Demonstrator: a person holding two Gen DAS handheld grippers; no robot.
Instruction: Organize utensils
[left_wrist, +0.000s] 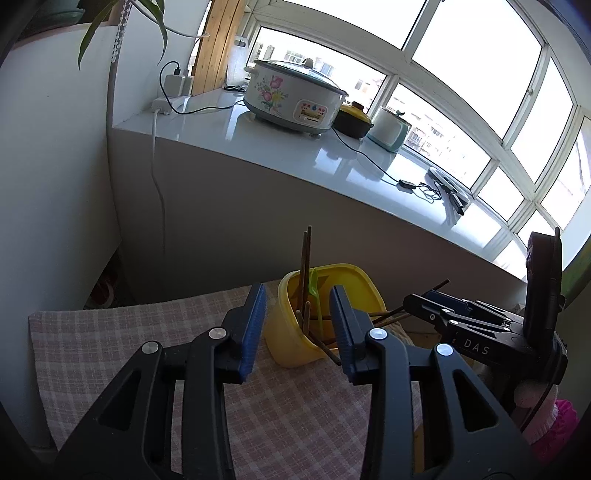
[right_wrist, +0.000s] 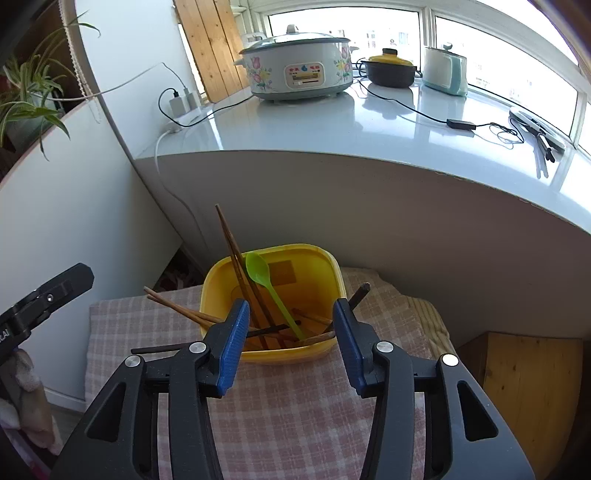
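Note:
A yellow plastic box (right_wrist: 317, 271) stands on a pink checked cloth (right_wrist: 295, 406). It holds several brown chopsticks (right_wrist: 236, 254) and a green plastic spoon (right_wrist: 266, 282); some chopsticks stick out over its rim. My right gripper (right_wrist: 290, 345) is open and empty, just in front of the box. In the left wrist view the box (left_wrist: 354, 286) sits just ahead of my left gripper (left_wrist: 299, 325), which is open and empty. The right gripper (left_wrist: 461, 317) shows there at the right, beside the box.
A white counter (right_wrist: 369, 133) rises behind the box, with a flowered cooker (right_wrist: 299, 68), a yellow-lidded pot (right_wrist: 391, 70), a pale kettle (right_wrist: 447, 72) and cables. A wooden box (right_wrist: 528, 376) stands at the right. A potted plant (right_wrist: 26, 99) is at the left.

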